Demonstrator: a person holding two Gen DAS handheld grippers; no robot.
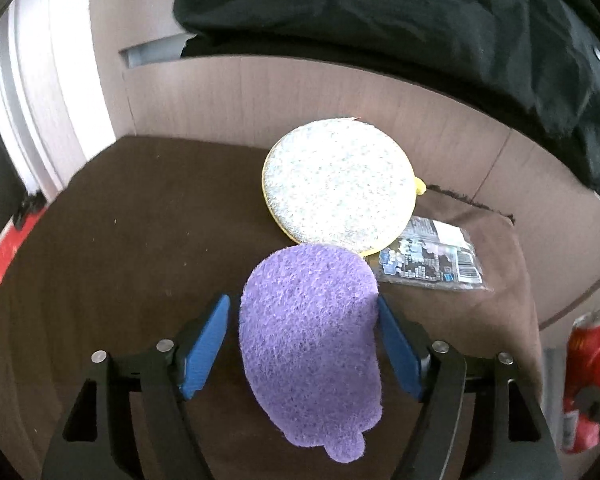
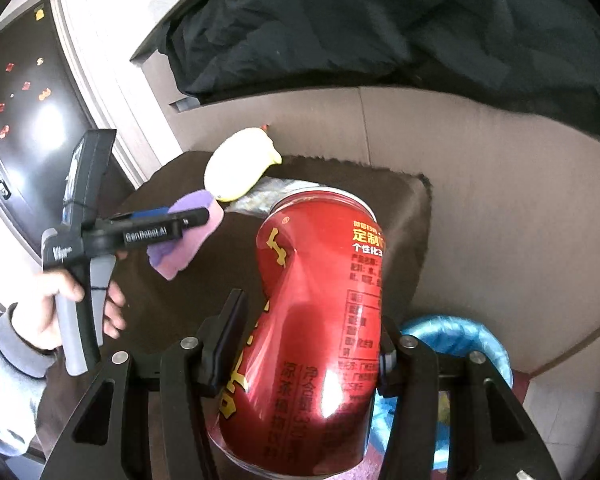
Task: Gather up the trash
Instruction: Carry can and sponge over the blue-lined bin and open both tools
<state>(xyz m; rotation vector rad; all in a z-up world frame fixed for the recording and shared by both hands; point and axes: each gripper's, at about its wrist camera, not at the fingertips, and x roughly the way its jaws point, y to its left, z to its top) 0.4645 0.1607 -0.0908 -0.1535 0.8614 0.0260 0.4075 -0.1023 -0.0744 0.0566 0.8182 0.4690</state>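
Note:
My left gripper (image 1: 302, 312) is shut on a purple sponge (image 1: 310, 332) and holds it above the dark brown table (image 1: 120, 240). The same gripper (image 2: 188, 216) and sponge (image 2: 188, 240) show at the left of the right wrist view. My right gripper (image 2: 308, 336) is shut on a dented red drink can (image 2: 320, 320), held up off the table; the can also shows at the right edge of the left wrist view (image 1: 592, 368). A round yellow-edged scouring pad (image 1: 338, 182) and a printed plastic wrapper (image 1: 432, 256) lie on the table beyond the purple sponge.
A bin lined with a blue bag (image 2: 460, 344) stands below and right of the can. A black jacket (image 1: 380, 20) hangs over the tan seat back (image 1: 260, 92) behind the table. A dark window (image 2: 20, 120) is at the left.

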